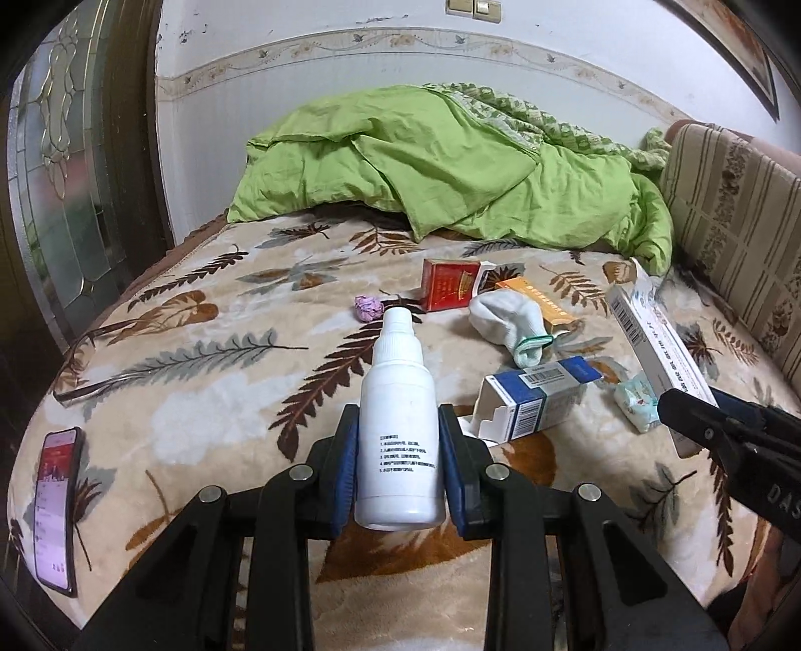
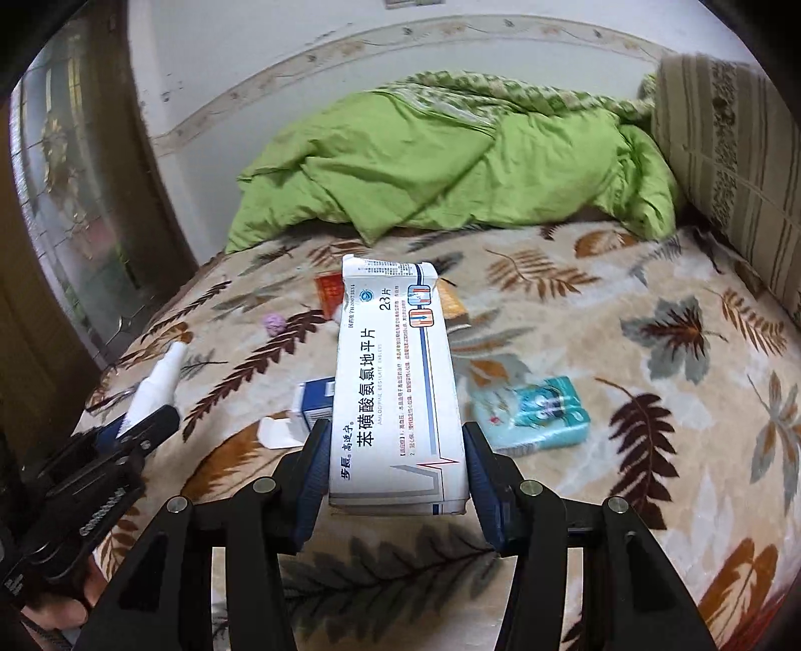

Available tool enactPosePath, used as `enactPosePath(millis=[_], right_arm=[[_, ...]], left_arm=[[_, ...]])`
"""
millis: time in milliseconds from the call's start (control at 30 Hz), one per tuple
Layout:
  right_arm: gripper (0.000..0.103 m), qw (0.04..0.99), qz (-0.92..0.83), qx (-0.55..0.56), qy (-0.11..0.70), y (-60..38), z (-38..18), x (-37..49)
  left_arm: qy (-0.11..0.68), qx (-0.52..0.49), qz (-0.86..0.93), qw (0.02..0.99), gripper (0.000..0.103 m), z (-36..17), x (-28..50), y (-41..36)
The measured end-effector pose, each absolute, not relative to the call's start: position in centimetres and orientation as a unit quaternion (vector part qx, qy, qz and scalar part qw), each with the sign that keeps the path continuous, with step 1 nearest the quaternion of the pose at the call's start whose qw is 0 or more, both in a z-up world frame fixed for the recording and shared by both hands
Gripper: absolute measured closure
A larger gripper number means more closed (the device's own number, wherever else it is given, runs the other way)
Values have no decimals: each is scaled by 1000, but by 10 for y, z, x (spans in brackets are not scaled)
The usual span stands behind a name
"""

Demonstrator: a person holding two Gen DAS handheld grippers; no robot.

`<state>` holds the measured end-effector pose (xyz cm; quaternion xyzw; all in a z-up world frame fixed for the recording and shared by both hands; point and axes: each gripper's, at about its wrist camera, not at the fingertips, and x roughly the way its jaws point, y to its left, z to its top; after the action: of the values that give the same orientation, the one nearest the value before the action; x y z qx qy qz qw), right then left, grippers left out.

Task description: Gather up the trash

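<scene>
Mid-collection, both hands loaded: left gripper (image 1: 399, 470) pinching white spray bottle (image 1: 399, 425), right gripper (image 2: 396, 475) clamped on long white pill box (image 2: 395, 395), both held above leaf-print bed (image 1: 200, 380). Next, prob. carry to a bin, none in view. Still on bed: blue carton (image 1: 535, 400), red box (image 1: 448, 284), purple wad (image 1: 368, 307).

A bed (image 1: 210, 360) with a leaf-patterned blanket stands against a white wall (image 1: 310, 105) that carries a floral border strip (image 1: 350, 42). A crumpled green quilt (image 1: 440, 165) lies at its far end. A dark wooden door with patterned glass (image 1: 60, 165) is on the left, a striped cushion (image 1: 726, 210) on the right.
</scene>
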<state>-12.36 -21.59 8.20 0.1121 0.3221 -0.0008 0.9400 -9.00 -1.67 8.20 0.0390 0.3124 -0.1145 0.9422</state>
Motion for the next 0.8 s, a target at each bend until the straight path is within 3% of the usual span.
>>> enactPosePath(millis=[800], right_arm=[[48,941,12,101,322,-211,80,-119]], left_arm=[[305,50,-105,945,74,81,-86,-20]])
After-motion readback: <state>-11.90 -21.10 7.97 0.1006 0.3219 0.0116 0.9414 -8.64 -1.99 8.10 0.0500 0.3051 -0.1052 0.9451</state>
